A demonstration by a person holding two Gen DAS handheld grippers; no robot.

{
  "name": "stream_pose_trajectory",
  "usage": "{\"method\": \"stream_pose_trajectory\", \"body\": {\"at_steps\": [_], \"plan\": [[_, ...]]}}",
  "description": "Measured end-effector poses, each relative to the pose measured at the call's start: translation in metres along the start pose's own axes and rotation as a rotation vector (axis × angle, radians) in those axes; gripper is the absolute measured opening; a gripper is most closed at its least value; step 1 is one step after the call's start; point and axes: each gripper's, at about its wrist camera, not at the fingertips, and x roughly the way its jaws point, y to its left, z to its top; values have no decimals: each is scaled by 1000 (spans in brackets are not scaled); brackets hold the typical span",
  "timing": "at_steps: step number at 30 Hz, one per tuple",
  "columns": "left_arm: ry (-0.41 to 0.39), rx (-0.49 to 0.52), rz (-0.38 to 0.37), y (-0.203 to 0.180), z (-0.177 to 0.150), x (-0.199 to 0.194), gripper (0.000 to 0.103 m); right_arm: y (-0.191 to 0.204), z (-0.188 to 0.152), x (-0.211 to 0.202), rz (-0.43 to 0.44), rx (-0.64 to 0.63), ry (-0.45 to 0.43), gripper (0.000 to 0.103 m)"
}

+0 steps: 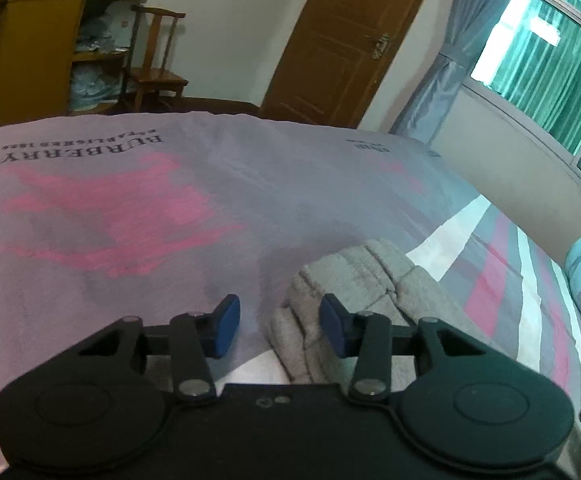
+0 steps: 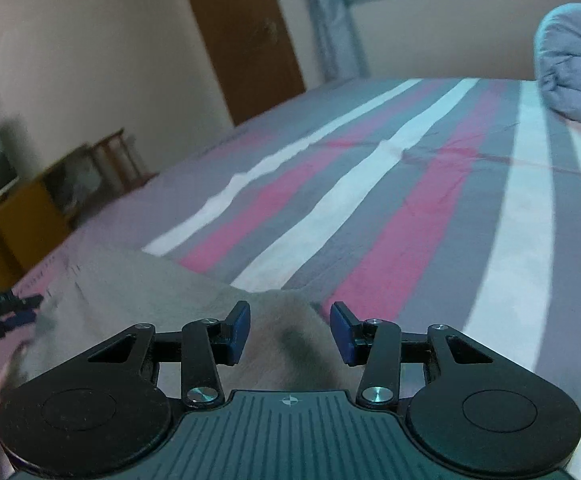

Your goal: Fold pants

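Between folds: both grippers free above grey pants on the bed.

Left gripper [image 1: 279, 326] with jaws apart, nothing clamped, poised over the bunched waistband end of the pants [image 1: 370, 280], lying on the bed [image 1: 130, 184] where the pink-printed panel meets the stripes. Right gripper [image 2: 289, 332] likewise parted and empty, just above the cloth, though blurred. Likely regrasp step: next, lower each pair of jaws onto a pants edge, close on one layer, then carry it over evenly. Risk of pinching the sheet too.

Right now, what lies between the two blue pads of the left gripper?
Left wrist view: grey knit pants lie bunched behind the gap of the left gripper; its pads stand apart, gripping nothing.
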Motion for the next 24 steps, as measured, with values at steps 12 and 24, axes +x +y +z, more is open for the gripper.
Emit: {"method": "stream_pose_trajectory", "body": {"at_steps": [12, 24], "plan": [[-27, 99, -67, -10, 1, 0, 0, -1, 26, 18, 71, -114, 63, 2], [13, 115, -86, 14, -5, -18, 0, -13, 8, -36, -16, 52, -28, 9]]}}
